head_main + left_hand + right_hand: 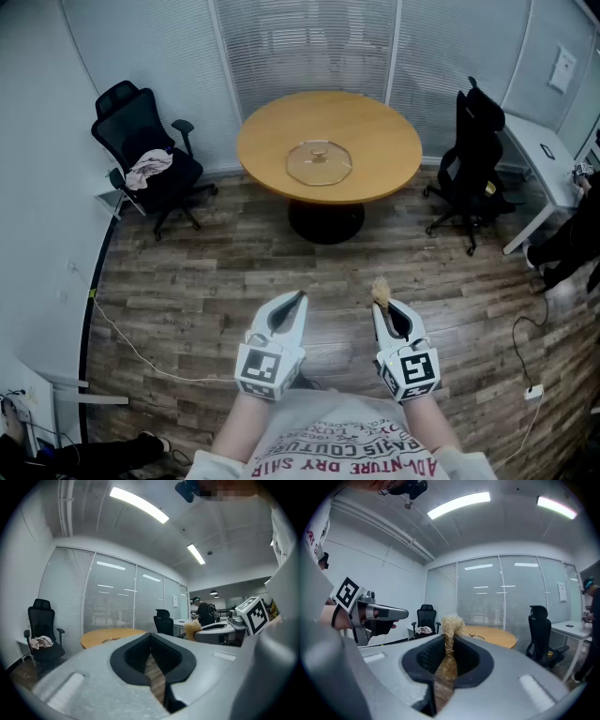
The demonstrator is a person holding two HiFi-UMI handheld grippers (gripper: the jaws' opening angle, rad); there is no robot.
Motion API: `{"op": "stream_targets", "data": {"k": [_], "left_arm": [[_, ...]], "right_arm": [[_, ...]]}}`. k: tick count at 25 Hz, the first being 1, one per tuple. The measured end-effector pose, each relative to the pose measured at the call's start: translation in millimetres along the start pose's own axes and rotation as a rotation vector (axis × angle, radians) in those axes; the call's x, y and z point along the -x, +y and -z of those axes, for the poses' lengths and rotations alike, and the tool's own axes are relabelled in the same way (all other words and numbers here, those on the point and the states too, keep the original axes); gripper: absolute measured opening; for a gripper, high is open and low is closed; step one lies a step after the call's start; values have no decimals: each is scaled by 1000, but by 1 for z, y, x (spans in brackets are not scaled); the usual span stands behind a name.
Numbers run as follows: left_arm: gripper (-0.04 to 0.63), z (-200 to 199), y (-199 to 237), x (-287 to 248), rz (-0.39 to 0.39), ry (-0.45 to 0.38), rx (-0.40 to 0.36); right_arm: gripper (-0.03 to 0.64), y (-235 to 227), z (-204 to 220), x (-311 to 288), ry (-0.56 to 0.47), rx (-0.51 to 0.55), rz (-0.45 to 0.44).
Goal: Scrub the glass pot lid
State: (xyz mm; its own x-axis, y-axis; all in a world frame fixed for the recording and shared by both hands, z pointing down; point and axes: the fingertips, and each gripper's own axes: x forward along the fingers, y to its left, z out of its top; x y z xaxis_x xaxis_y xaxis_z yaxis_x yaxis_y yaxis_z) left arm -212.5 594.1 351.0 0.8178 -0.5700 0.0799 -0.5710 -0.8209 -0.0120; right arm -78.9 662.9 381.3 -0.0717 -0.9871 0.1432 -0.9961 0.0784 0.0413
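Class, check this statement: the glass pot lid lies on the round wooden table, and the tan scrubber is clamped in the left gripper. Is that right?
One thing is wrong: the tan scrubber is clamped in the right gripper, not the left gripper, as the right gripper view shows. The glass pot lid does lie on the round wooden table.

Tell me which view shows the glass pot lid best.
Head view: the glass pot lid lies whole on the round table, seen from above. Both gripper views catch only a thin edge-on sliver, the right one beside its held scrubber.
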Motion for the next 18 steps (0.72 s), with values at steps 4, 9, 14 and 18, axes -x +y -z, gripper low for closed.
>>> {"op": "stream_targets", "data": {"k": [4,9,14,18], "left_arm": [[8,2,-1,-1,-3,0,1],[8,5,-3,-4,-8,13,6],[8,9,-11,-11,13,27,14],[8,13,-19,-18,30,50,18]], "right_arm": [[49,0,3,1,-4,4,-3],[49,-3,1,3,-8,-12,0],[49,-14,2,12,-9,-70,34],[49,-26,13,19,8,-99,60]]}}
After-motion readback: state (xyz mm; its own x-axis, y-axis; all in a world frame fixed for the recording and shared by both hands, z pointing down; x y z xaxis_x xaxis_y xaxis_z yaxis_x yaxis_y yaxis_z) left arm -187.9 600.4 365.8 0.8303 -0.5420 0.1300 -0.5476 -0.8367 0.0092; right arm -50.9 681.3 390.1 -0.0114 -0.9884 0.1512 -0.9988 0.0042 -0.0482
